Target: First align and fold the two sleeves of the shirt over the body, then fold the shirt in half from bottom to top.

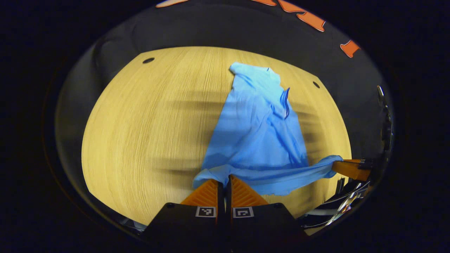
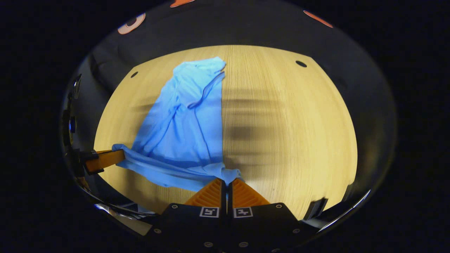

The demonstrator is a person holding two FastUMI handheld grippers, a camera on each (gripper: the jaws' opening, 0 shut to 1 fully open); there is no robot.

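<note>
Left tongs [image 1: 224, 182] clenched on shirt [image 1: 258, 130] hem | right tongs [image 2: 227, 184] likewise | collar lies straight ahead of you across worktop [image 1: 147, 133]; carry hem forward

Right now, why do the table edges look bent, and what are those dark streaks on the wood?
Left gripper view: the fisheye lens bows the table; the streaks beside the shirt look like soft, banded shadows. Right gripper view: the same bowing, with streaks right of the shirt; both pictures are sharp at centre and dim toward the rim.
</note>
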